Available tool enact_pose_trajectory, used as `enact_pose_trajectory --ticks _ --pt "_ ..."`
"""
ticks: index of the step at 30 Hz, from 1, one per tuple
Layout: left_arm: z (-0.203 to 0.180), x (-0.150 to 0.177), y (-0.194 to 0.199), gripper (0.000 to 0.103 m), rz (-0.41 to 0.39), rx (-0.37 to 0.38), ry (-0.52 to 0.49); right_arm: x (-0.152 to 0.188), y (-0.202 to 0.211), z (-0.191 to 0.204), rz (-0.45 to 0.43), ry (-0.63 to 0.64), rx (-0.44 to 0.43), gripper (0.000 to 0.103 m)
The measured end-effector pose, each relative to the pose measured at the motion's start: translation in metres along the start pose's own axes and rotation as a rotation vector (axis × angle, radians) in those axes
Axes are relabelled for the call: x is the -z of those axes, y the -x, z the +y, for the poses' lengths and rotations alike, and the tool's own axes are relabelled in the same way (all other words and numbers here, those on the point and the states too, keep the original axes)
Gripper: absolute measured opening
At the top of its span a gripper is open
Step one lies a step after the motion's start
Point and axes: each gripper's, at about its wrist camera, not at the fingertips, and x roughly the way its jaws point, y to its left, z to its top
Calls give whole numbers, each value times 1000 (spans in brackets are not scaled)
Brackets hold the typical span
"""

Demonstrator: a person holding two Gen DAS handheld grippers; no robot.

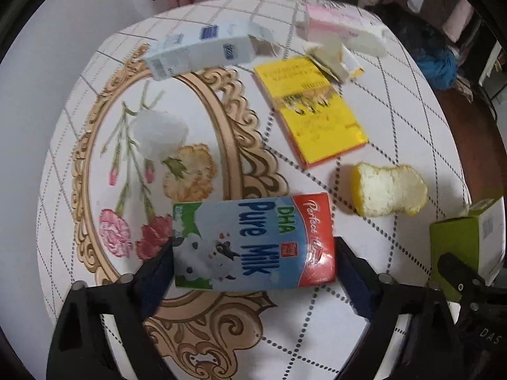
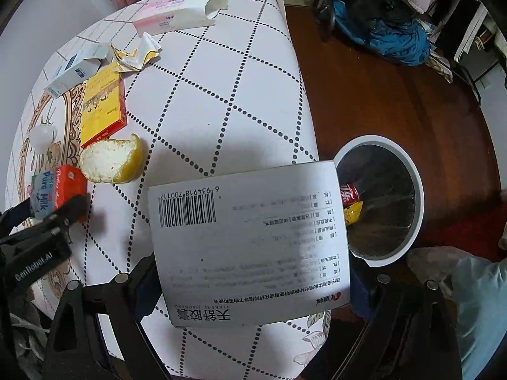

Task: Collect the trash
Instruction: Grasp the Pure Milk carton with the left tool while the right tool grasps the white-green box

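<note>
A blue, green and red "Pure Milk" carton (image 1: 250, 243) lies flat on the patterned tablecloth (image 1: 317, 332). My left gripper (image 1: 253, 269) is shut on it, one pad against each short end. The right wrist view shows that carton (image 2: 57, 190) at the far left. My right gripper (image 2: 252, 275) is shut on a white medicine box (image 2: 250, 243) with a barcode, held over the table's right edge beside a white-rimmed bin (image 2: 415, 190). The left wrist view shows the same box's green side (image 1: 459, 243) at the right.
Loose on the table are an orange peel (image 1: 386, 190), a yellow box (image 1: 313, 110), a blue-and-white box (image 1: 202, 50), a pink box (image 1: 336, 25), a crumpled wrapper (image 1: 332, 57) and a white plastic piece (image 1: 158, 133). The bin holds a red can (image 2: 348, 193). A gloved hand (image 2: 475, 285) is at right.
</note>
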Motion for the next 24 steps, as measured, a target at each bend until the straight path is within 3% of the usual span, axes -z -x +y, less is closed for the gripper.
enact_pose_trajectory --ticks 6,13,19,24 --pt "12 6 13 91 -73 -21 9 2 2 -4 -24 -4 -20 92" --pt "11 16 58 91 -162 -42 36 4 26 -12 -89 -27 -50 92" --pt "-16 17 105 91 -247 -4 6 8 64 -36 -171 -55 -78 92" --pt "-65 15 131 91 -296 59 -57 13 90 -87 -222 -116 -74 92"
